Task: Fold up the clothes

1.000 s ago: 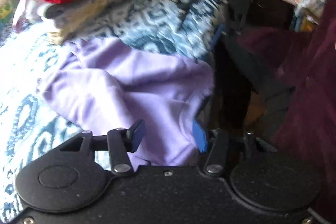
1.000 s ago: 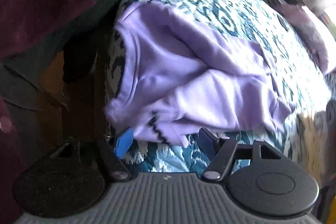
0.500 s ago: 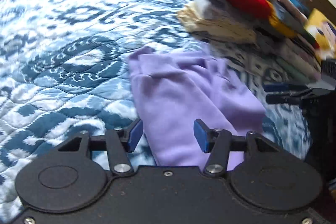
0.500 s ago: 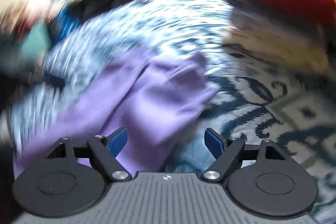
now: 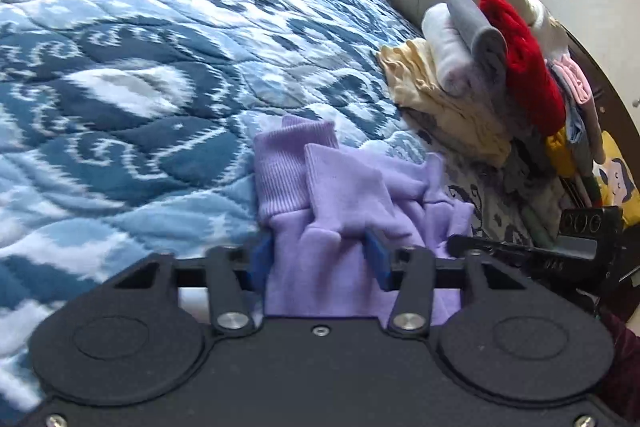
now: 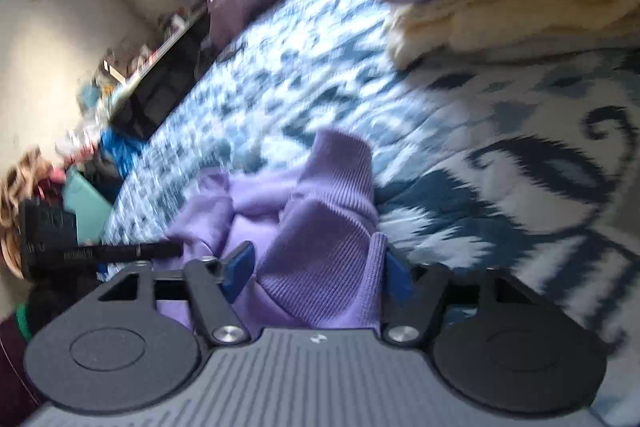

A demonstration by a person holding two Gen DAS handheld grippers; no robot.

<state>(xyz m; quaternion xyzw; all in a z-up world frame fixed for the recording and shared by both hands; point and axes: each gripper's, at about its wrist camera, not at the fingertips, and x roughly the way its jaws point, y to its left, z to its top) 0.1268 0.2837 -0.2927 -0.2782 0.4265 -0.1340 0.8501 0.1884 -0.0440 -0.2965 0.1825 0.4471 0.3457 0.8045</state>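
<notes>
Both jaws have purple cloth between their blue pads. The left gripper [image 5: 318, 257] is wide apart, and the lilac sweatshirt [image 5: 340, 211] fills the gap and bunches there, so it looks like it is holding the cloth. The right gripper [image 6: 316, 271] has a ribbed cuff [image 6: 340, 195] of the same sweatshirt between its pads; whether it pinches the cuff or only sits around it, I cannot tell, as the picture is blurry.

Just ahead of the left jaws the sweatshirt lies in a heap on the blue and white quilt [image 5: 132, 75]. Two cuffs stick out in front. Farther ahead and to the right sits a pile of folded clothes [image 5: 492, 75], with a red one on top.

I think the sweatshirt is soft, light and floppy. It will sag and slide if held by loose cloth. The ribbed cuffs and hem are thicker, so they look like good spots to grab.
</notes>
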